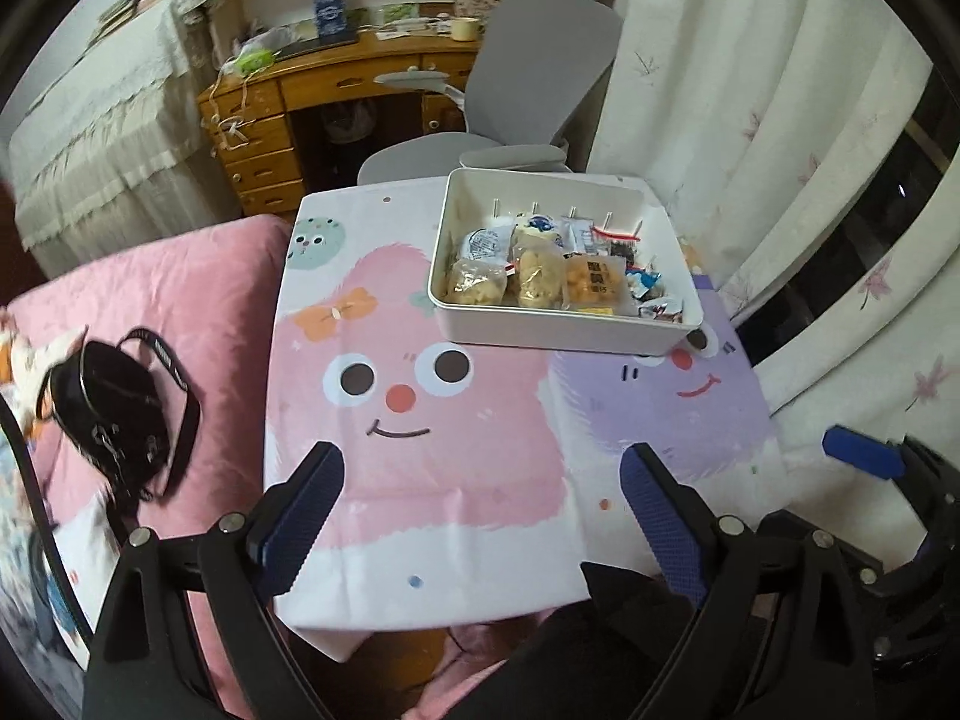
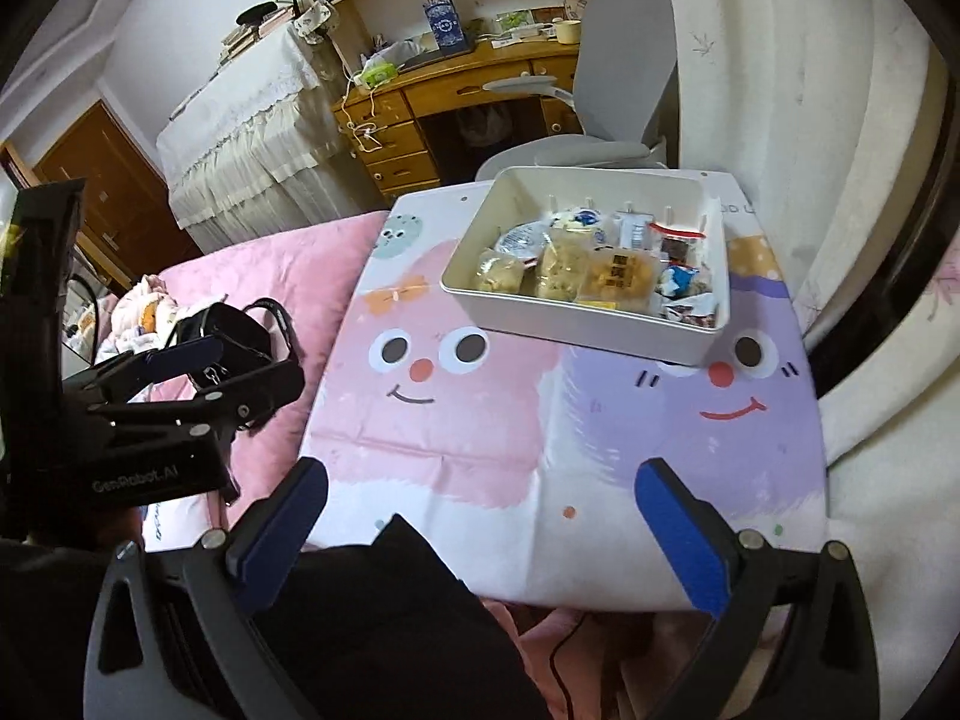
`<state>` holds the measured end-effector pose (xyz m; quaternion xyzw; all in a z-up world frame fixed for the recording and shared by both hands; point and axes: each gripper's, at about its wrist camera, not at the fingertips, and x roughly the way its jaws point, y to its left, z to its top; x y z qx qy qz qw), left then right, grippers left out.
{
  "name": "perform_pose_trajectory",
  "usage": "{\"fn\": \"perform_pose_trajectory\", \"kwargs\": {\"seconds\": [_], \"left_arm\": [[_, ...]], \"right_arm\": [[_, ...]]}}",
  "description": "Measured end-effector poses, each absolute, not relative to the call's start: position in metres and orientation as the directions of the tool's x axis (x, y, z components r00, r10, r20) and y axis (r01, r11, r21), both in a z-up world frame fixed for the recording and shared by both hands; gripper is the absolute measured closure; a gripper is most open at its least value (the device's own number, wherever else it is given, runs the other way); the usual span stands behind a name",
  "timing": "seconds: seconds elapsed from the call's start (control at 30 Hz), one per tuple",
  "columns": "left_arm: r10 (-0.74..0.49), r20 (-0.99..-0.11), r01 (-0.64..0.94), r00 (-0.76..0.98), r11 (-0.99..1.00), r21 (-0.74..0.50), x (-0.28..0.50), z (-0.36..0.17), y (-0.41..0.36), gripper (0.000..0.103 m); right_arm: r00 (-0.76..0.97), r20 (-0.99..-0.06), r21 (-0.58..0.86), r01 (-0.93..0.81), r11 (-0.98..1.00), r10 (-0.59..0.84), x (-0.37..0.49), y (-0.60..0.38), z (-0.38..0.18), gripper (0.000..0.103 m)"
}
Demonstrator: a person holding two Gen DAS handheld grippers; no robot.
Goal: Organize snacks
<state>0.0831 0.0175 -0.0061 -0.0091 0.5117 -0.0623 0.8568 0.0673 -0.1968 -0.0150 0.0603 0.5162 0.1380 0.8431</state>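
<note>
Both tongs, left tongs (image 1: pixel 480 504) and right tongs (image 2: pixel 483 525), wide and empty. White plastic box (image 1: pixel 558 333) of wrapped snacks (image 1: pixel 534 279) sits near table's far-right corner; a careless nudge could tip it off.

Beside the counter's left edge you see a pink bedspread (image 1: pixel 180 276) with a black bag (image 1: pixel 114 414) lying on it, strap looped toward the counter. The counter's cloth (image 2: pixel 480 450) shows a pink cartoon face and a purple one. Past the far edge stands a grey office chair (image 1: pixel 540 72), pushed near a wooden desk (image 2: pixel 456 90) with drawers; on the desk you find a blue paper bag (image 2: pixel 443 24) and a cream mug (image 1: pixel 465 29). White flowered curtains (image 1: pixel 750 90) hang along the right edge.
</note>
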Motion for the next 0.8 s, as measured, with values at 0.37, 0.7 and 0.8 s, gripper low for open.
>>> {"fn": "perform_pose_trajectory", "kwargs": {"seconds": [0.37,0.7,0.8], "left_arm": [[0.001,-0.829,0.037,0.559,0.999,0.026,0.059,0.005,-0.02,0.001],[0.049,-0.835,-0.01,0.549,0.999,0.052,0.053,-0.003,-0.028,0.001],[0.046,-0.834,-0.006,0.551,0.999,0.052,0.053,-0.003,-0.027,0.001]], "right_arm": [[0.415,-0.88,0.217,-0.078,0.973,0.23,0.052,-0.23,-0.027,0.0],[0.461,-0.866,0.168,-0.097,0.981,0.194,0.052,-0.234,-0.024,0.0],[0.464,-0.864,0.168,-0.097,0.981,0.194,0.052,-0.235,-0.023,0.0]]}}
